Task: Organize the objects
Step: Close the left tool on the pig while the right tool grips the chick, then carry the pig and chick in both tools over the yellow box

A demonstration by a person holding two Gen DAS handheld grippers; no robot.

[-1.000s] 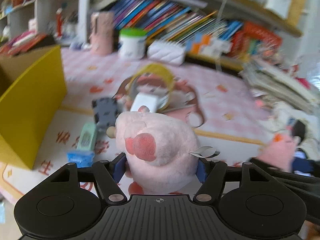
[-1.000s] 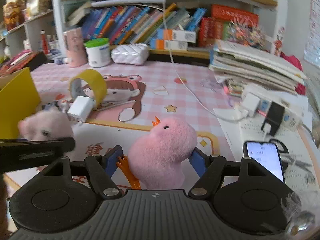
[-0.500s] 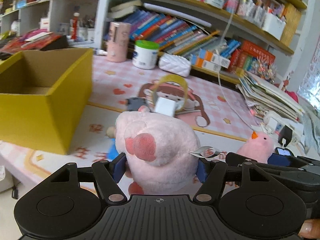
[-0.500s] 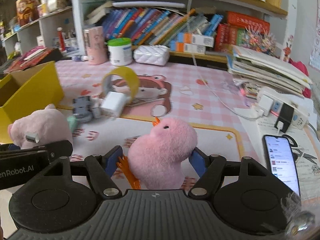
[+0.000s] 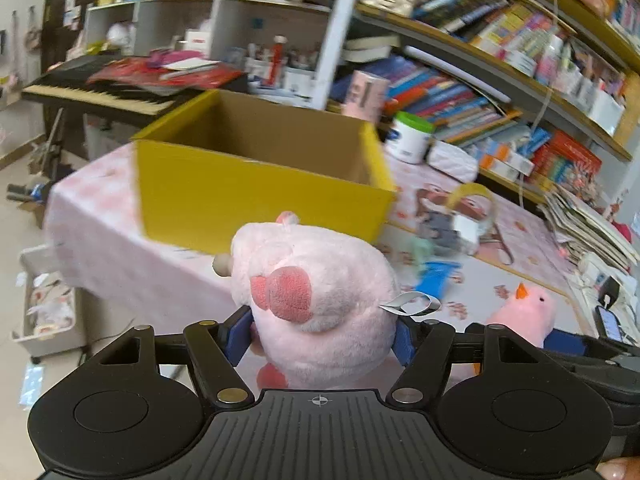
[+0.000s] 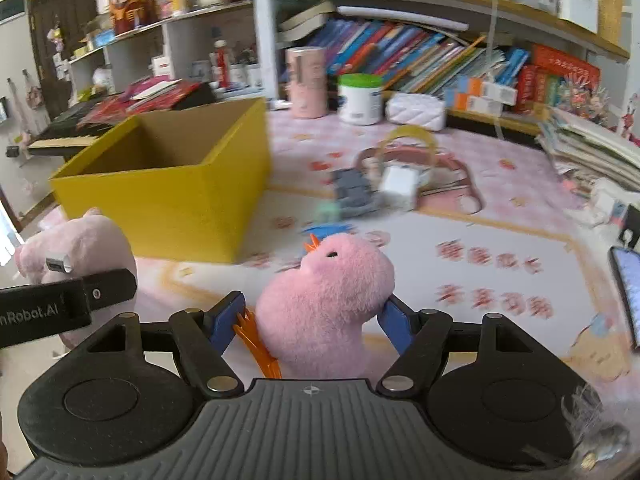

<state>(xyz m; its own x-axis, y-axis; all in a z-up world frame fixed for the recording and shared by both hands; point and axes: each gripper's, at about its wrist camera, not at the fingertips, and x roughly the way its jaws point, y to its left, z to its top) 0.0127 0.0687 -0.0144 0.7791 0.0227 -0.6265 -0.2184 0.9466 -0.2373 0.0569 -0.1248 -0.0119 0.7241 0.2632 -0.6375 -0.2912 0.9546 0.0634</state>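
My left gripper (image 5: 322, 332) is shut on a pale pink plush pig (image 5: 316, 300) and holds it in the air in front of an open yellow cardboard box (image 5: 256, 196). My right gripper (image 6: 310, 320) is shut on a pink plush bird (image 6: 328, 300) with an orange beak and feet, held above the mat to the right of the box (image 6: 168, 196). The bird also shows at lower right in the left wrist view (image 5: 524, 312). The pig shows at far left in the right wrist view (image 6: 76, 252). The box looks empty as far as I see into it.
On the pink mat lie a yellow tape roll (image 6: 412, 140), a white charger block (image 6: 400, 184), a grey toy (image 6: 352, 188) and a blue item (image 5: 436, 276). A phone (image 6: 628, 284) lies at the right edge. Bookshelves, a white jar (image 6: 360, 98) and a pink canister (image 6: 306, 80) stand behind.
Both grippers have swung left toward the yellow box, each still holding its plush toy. The box now fills the middle of the left wrist view.
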